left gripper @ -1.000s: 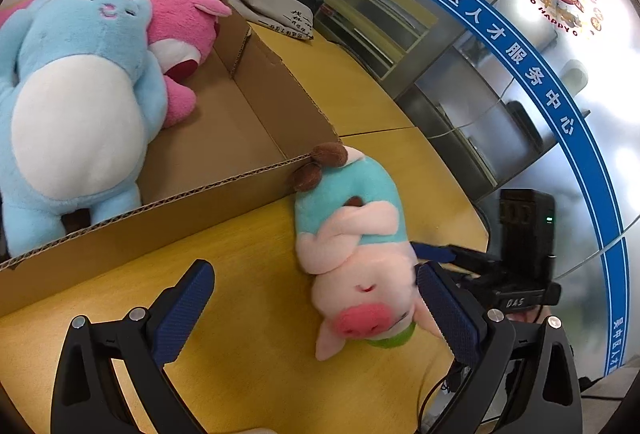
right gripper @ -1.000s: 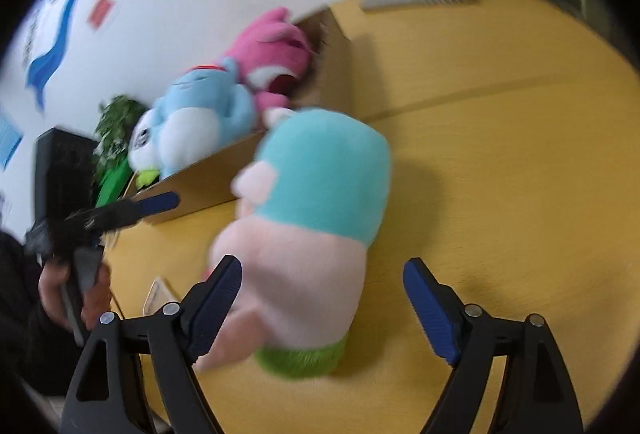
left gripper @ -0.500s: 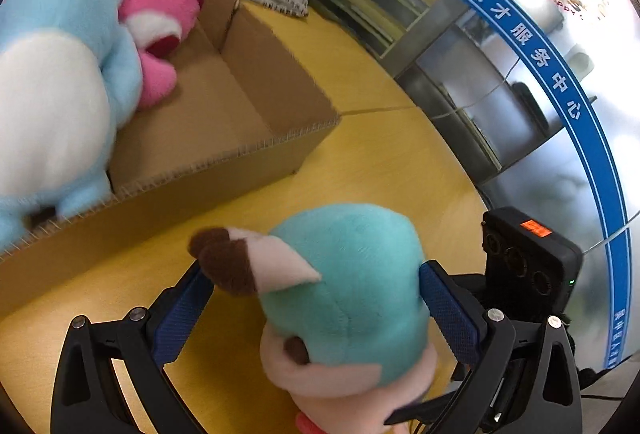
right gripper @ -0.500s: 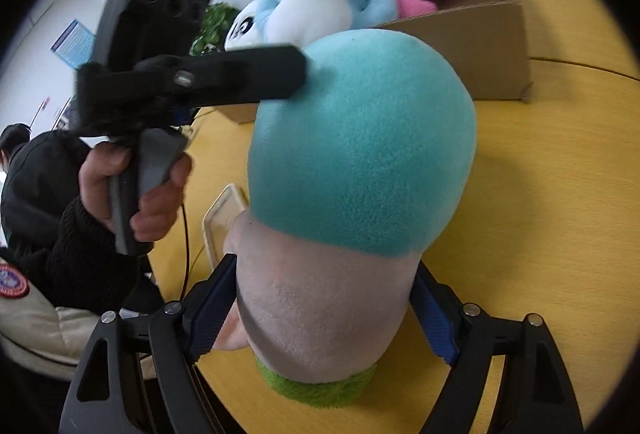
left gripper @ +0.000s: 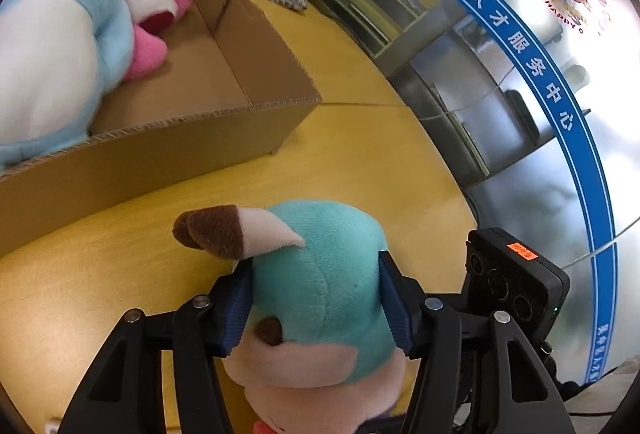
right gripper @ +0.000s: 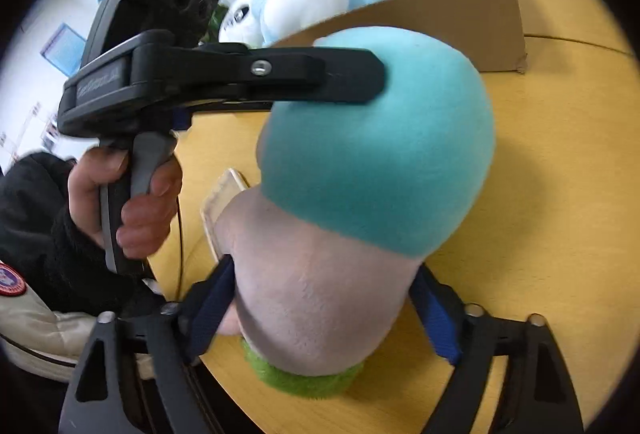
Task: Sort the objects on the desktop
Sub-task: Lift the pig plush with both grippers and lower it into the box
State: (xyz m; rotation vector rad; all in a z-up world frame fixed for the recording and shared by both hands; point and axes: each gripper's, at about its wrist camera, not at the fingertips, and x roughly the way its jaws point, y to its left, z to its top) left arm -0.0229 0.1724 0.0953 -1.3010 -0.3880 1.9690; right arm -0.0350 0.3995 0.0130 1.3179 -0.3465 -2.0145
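Left wrist view: the cardboard box [left gripper: 256, 138] lies ahead and left of the pig plush [left gripper: 320, 282], across a strip of bare tabletop [left gripper: 360, 162]. Both grippers hold the toy. The left gripper [left gripper: 316, 298] has its jaws pinched on the teal body; the right gripper [right gripper: 324, 318] clamps the pink lower end. Its long axis runs between them. It looks soft, teal-backed, brown-tipped ears, green trim.
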